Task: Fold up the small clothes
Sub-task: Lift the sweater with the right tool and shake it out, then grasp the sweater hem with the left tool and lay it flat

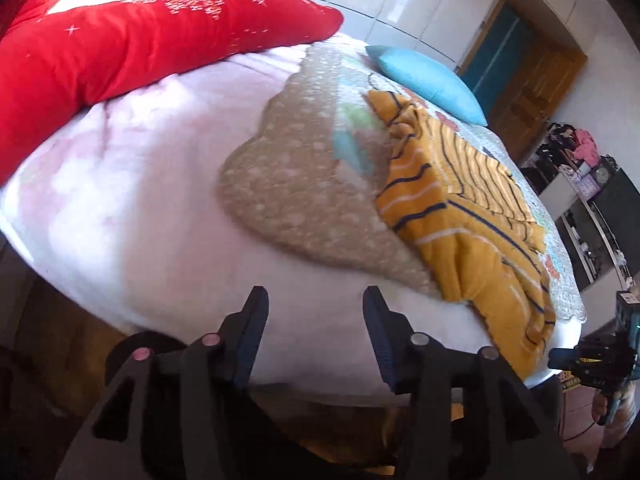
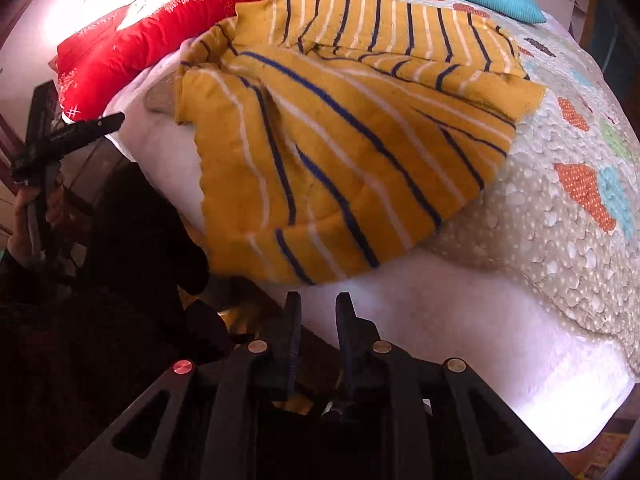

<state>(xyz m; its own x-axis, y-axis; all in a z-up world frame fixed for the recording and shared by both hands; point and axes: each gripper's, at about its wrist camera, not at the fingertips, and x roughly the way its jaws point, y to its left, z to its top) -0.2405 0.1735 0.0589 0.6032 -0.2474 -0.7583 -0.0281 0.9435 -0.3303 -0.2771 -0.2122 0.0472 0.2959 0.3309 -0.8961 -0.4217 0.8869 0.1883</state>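
Observation:
A small yellow jumper with blue and white stripes (image 1: 460,208) lies crumpled and partly folded on the bed, on a beige patterned quilt (image 1: 296,184). In the right wrist view the jumper (image 2: 340,140) fills the middle, its hem hanging near the bed's front edge. My left gripper (image 1: 316,296) is open and empty, above the white sheet to the left of the jumper. My right gripper (image 2: 318,300) is open with a narrower gap, empty, just in front of the jumper's hem. The left gripper also shows at the left of the right wrist view (image 2: 68,136).
A red pillow with white print (image 1: 132,44) lies at the far left of the bed, and a blue cushion (image 1: 428,80) at the back. The white sheet (image 1: 140,200) covers the mattress. A dark shelf with clutter (image 1: 580,168) and a wooden door stand at the right.

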